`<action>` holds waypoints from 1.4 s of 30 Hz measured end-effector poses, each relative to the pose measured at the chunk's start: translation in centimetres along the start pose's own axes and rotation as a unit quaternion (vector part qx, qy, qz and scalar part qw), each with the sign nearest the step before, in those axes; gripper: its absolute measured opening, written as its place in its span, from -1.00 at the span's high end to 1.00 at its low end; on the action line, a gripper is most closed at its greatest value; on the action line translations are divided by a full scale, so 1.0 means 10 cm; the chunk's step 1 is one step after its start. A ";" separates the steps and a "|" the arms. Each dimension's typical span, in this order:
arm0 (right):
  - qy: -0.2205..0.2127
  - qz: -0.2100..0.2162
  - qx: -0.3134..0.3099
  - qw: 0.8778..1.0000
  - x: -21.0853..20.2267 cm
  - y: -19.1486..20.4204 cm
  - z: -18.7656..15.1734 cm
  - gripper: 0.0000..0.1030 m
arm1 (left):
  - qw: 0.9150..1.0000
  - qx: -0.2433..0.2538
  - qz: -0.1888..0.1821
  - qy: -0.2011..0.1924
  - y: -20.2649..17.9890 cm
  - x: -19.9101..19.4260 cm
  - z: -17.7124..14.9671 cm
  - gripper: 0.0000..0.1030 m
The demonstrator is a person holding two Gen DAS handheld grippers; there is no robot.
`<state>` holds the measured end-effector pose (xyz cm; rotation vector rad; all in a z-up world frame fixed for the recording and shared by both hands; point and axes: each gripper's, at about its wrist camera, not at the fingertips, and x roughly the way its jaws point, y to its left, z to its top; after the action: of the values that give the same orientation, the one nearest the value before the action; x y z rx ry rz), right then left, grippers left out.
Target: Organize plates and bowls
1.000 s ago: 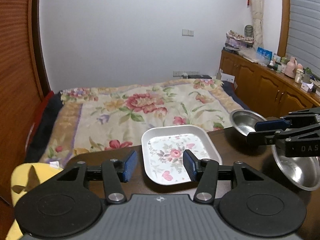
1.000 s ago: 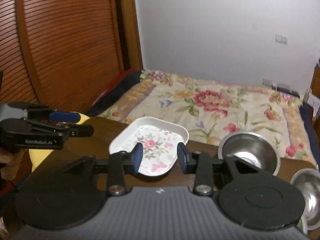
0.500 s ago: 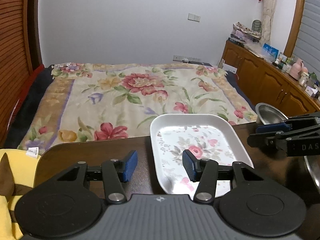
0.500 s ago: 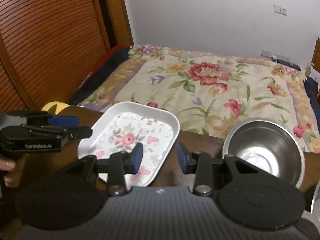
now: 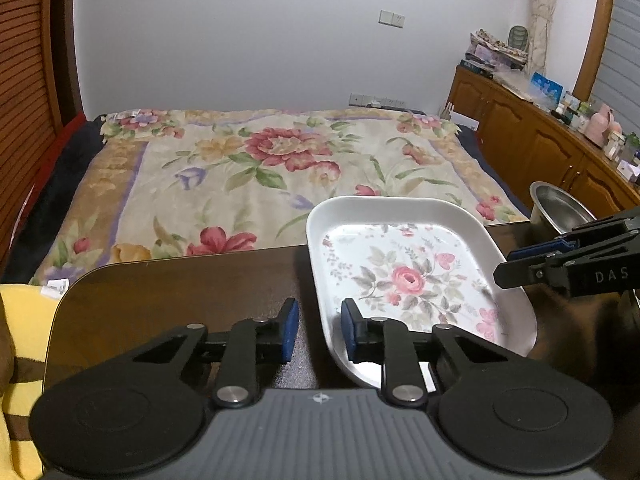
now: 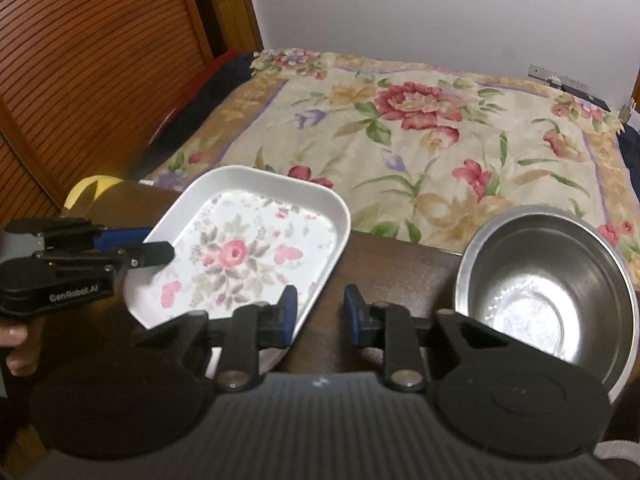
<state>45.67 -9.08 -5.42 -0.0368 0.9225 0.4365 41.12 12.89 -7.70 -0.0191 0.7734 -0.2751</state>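
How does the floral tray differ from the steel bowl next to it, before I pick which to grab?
The floral tray is a shallow rounded rectangle; the steel bowl is round and deep. The tray is white with a printed rose pattern; the bowl is bare shiny metal. The tray lies between the left gripper and right gripper; the bowl sits to the right of both. Both rest upright and empty on the dark table.

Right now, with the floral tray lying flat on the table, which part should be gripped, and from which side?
Grip the raised white rim of the floral tray, probably at its left long edge, where the left gripper already has its open jaws astride it. The tray is flat and shallow, so only the upturned lip offers something to pinch. Come in low from the near side, along the wooden table.
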 end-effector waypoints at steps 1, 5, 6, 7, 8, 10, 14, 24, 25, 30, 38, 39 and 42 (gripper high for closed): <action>0.001 0.000 -0.001 1.000 0.00 0.00 0.00 0.51 | 1.000 -0.001 0.000 0.000 0.00 0.00 0.00 0.59; 0.010 0.008 -0.006 1.000 0.05 0.01 0.02 0.62 | 1.000 -0.003 0.000 -0.001 -0.01 0.01 0.01 0.67; 0.015 0.009 -0.010 1.000 0.06 0.02 0.03 0.62 | 1.000 -0.003 -0.002 -0.002 -0.01 0.02 0.01 0.68; 0.020 0.011 -0.013 1.000 0.07 0.03 0.02 0.62 | 1.000 -0.004 -0.003 -0.004 -0.01 0.01 0.00 0.74; 0.023 0.014 -0.011 1.000 0.08 0.03 0.02 0.64 | 1.000 -0.007 -0.005 -0.005 -0.01 0.01 -0.01 0.82; 0.028 0.021 -0.011 0.999 0.09 0.04 0.01 0.67 | 1.000 -0.009 -0.006 -0.007 -0.01 0.01 -0.01 0.83; 0.029 0.022 -0.011 0.999 0.08 0.05 0.00 0.72 | 1.000 -0.009 -0.003 -0.006 -0.03 0.00 -0.02 0.84; 0.020 0.045 -0.010 0.999 -0.10 0.10 -0.07 0.72 | 1.000 -0.022 -0.009 -0.007 0.01 -0.23 -0.08 0.85; 0.018 0.046 -0.014 0.999 -0.13 0.12 -0.09 0.72 | 1.000 -0.022 -0.010 -0.009 0.00 -0.28 -0.09 0.85; 0.008 0.054 -0.011 0.998 -0.29 0.18 -0.17 0.72 | 1.000 -0.012 -0.006 -0.019 -0.07 -0.54 -0.12 0.85; -0.020 0.058 -0.016 0.998 -0.63 0.33 -0.23 0.72 | 0.999 -0.011 -0.003 -0.042 -0.15 -0.98 -0.16 0.85; -0.023 0.059 -0.016 0.998 -0.67 0.33 -0.24 0.72 | 0.999 -0.011 -0.004 -0.044 -0.17 -1.02 -0.16 0.85; -0.029 0.057 -0.019 0.998 -0.77 0.37 -0.28 0.72 | 0.999 -0.011 -0.005 -0.051 -0.21 -1.18 -0.18 0.85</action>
<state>38.10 -9.01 -0.52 -0.0050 0.8617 0.5585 31.29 13.99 -0.65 -0.0571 0.6748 -0.2729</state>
